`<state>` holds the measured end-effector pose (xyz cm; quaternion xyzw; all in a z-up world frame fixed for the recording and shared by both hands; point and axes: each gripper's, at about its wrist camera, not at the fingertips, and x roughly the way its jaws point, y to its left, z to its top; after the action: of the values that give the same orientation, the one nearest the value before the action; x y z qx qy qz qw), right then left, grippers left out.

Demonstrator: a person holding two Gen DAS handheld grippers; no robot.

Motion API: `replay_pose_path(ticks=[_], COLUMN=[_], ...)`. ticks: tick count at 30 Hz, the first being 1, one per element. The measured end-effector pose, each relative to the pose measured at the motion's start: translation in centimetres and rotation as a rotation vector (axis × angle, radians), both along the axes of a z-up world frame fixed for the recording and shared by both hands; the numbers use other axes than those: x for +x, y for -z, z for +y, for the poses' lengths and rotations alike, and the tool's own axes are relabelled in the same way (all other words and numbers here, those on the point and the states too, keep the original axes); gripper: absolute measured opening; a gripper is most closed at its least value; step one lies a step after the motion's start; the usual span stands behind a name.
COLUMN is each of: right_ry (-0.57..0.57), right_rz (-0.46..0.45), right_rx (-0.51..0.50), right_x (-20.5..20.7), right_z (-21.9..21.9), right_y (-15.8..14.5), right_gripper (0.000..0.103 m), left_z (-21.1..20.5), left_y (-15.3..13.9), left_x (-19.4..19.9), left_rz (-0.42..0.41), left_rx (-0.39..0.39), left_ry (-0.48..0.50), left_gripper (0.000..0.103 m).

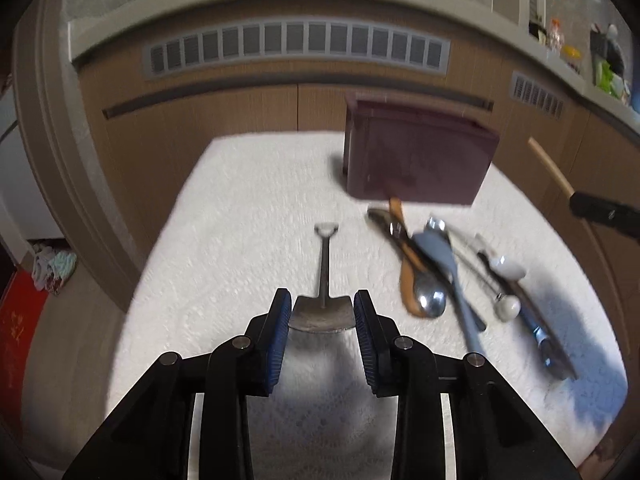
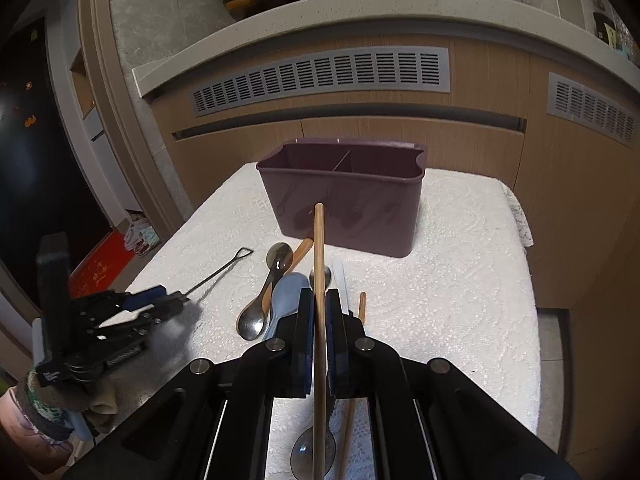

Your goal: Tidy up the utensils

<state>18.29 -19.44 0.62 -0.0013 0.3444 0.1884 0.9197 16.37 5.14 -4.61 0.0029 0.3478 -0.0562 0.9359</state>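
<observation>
A dark purple utensil holder with a divider stands on the white cloth; it also shows in the left wrist view. My left gripper is open, its pads on either side of the blade of a small metal shovel-shaped spoon lying on the cloth. My right gripper is shut on a wooden chopstick, held above the pile and pointing toward the holder. A pile of spoons lies in front of the holder.
The cloth-covered table ends near wooden cabinets with grey vents. A second chopstick lies right of my right gripper. The left gripper shows at the left of the right wrist view.
</observation>
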Motion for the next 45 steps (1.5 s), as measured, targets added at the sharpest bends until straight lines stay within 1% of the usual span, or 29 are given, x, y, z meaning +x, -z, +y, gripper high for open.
replay_pose_path(ticks=[4, 12, 15, 16, 17, 18, 20, 23, 24, 26, 27, 30, 31, 33, 34, 35, 37, 38, 40, 43, 45], right_ry=[-0.002, 0.003, 0.015, 0.016, 0.015, 0.016, 0.017, 0.019, 0.022, 0.018, 0.018, 0.001, -0.003, 0.002, 0.006, 0.007, 0.011, 0.014, 0.012, 0.007, 0.0], right_rz=[-0.023, -0.032, -0.042, -0.048, -0.057, -0.067, -0.104, -0.217, -0.261, -0.305, -0.316, -0.306, -0.298, -0.275, -0.249, -0.23, -0.208, -0.202, -0.192, -0.191, -0.188], right_rx=[0.016, 0.006, 0.009, 0.009, 0.012, 0.015, 0.016, 0.023, 0.023, 0.03, 0.033, 0.021, 0.011, 0.002, 0.005, 0.008, 0.006, 0.001, -0.002, -0.009, -0.014], right_x=[-0.2, -0.1, 0.4, 0.5, 0.8, 1.0, 1.7, 2.6, 3.1, 3.9, 4.4, 5.4, 5.7, 6.1, 6.4, 6.6, 6.8, 6.8, 6.9, 6.7, 6.5], right_z=[0.0, 0.1, -0.1, 0.0, 0.0, 0.0, 0.1, 0.2, 0.3, 0.5, 0.6, 0.8, 0.9, 0.5, 0.3, 0.1, 0.0, -0.1, -0.1, 0.1, 0.3], right_y=[-0.8, -1.1, -1.5, -1.7, -2.2, -2.7, -4.4, -8.3, -9.7, -11.5, -12.1, -12.2, -11.8, -11.1, -10.4, -10.1, -9.5, -9.2, -8.7, -8.3, -8.1], right_gripper=[0.005, 0.005, 0.005, 0.005, 0.005, 0.005, 0.005, 0.005, 0.005, 0.005, 0.005, 0.005, 0.005, 0.005, 0.005, 0.005, 0.005, 0.005, 0.005, 0.005, 0.005], left_z=[0.0, 0.1, -0.1, -0.3, -0.5, -0.8, -1.2, -1.8, -1.9, -1.8, -1.7, -1.8, -1.9, -2.2, -2.2, -2.3, -2.6, -2.8, -3.3, -3.7, -3.8], left_y=[-2.5, -4.1, -5.7, -6.7, -7.7, -8.9, -11.7, -16.0, -17.1, -18.3, -18.3, -16.2, -14.9, -11.9, -10.0, -8.5, -5.5, -4.1, -2.0, -0.3, 0.7], left_x=[0.1, 1.7, 2.2, 2.5, 2.7, 3.1, 3.7, 5.0, 5.5, 6.6, 7.1, 8.4, 8.8, 9.6, 10.1, 10.5, 11.1, 11.5, 12.3, 13.3, 13.6], left_rz=[-0.073, -0.116, -0.151, -0.17, -0.188, -0.207, -0.253, -0.33, -0.345, -0.338, -0.322, -0.234, -0.188, -0.084, -0.023, 0.027, 0.124, 0.176, 0.244, 0.287, 0.324], left_rx=[0.009, 0.011, 0.014, 0.009, 0.008, 0.01, -0.002, -0.031, -0.042, -0.068, -0.074, -0.058, -0.047, -0.013, 0.011, 0.031, 0.066, 0.078, 0.094, 0.125, 0.106], left_ry=[-0.005, -0.017, -0.004, 0.008, 0.021, 0.035, 0.067, 0.122, 0.131, 0.157, 0.169, 0.234, 0.262, 0.322, 0.343, 0.354, 0.359, 0.364, 0.366, 0.332, 0.328], left_gripper=[0.033, 0.032, 0.03, 0.028, 0.014, 0.008, 0.008, 0.008, 0.008, 0.008, 0.008, 0.009, 0.01, 0.013, 0.022, 0.033, 0.044, 0.044, 0.045, 0.044, 0.044])
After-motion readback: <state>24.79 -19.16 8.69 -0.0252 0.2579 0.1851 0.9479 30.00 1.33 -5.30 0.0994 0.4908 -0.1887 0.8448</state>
